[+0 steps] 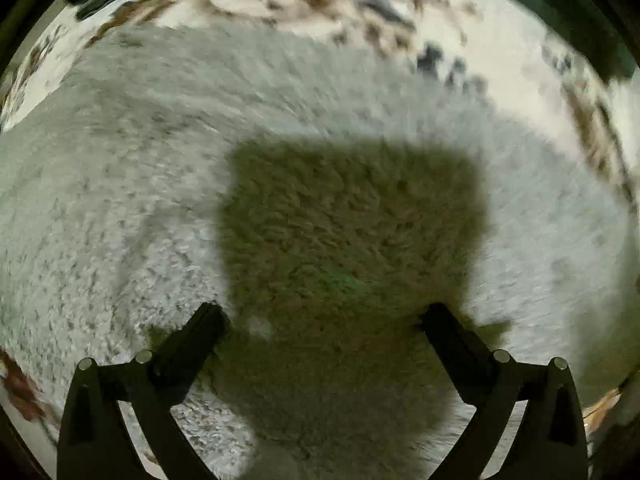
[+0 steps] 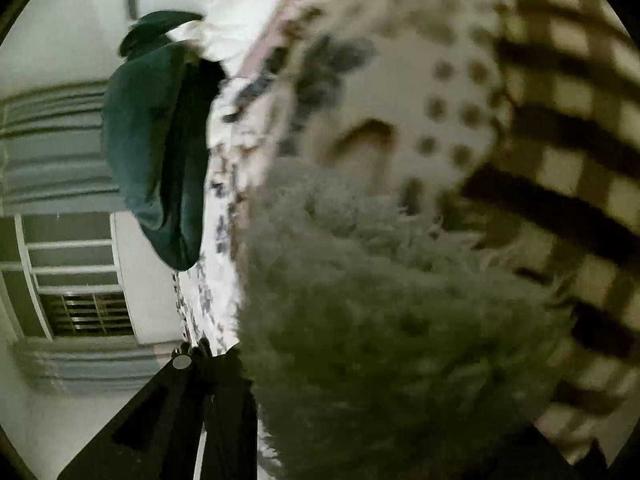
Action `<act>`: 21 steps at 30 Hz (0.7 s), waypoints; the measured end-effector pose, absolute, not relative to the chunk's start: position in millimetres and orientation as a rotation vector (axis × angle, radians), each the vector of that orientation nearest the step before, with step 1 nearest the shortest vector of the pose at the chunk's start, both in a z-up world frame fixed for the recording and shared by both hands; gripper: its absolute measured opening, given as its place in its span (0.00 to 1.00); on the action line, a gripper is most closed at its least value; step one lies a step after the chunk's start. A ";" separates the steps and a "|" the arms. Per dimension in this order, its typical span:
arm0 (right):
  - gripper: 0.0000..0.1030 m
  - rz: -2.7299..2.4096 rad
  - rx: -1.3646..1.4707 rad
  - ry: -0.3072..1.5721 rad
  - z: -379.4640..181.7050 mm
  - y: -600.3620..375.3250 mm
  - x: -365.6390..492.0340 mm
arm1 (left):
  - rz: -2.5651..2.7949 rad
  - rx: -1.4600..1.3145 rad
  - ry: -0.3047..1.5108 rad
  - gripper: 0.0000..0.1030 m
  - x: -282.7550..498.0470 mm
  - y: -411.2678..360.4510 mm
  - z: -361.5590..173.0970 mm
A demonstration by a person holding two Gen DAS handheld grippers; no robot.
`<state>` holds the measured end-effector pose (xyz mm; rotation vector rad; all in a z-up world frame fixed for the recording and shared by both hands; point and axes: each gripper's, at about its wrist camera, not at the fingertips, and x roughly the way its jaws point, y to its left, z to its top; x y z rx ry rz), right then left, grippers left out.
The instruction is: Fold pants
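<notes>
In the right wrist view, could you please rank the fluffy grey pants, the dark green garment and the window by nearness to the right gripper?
1. Fluffy grey pants, against the right gripper.
2. Dark green garment, upper left.
3. Window, far left, behind.

We see a bed with a floral bedspread (image 1: pixel 500 52), white with brown and grey blotches. In the right wrist view we note a pale wall (image 2: pixel 60 32), pleated curtains (image 2: pixel 52 148), a white-framed window (image 2: pixel 72 280) and a dark green garment (image 2: pixel 152 140) hanging. Light is dim, greenish.
</notes>
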<state>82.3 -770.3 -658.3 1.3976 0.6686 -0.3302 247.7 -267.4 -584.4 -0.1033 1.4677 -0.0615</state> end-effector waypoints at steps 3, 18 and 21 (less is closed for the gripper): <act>0.19 -0.308 1.328 0.665 -614.8 -759.2 87.4 | -0.059 -0.171 1.427 1.00 242.9 -249.8 -557.6; 0.18 -0.039 0.744 0.906 -506.7 -451.8 191.2 | 0.112 -0.275 1.296 1.00 203.9 -39.5 -489.3; 0.18 0.002 0.595 1.028 -549.6 -369.0 205.9 | 0.156 -0.309 1.320 1.00 188.4 -0.2 -497.3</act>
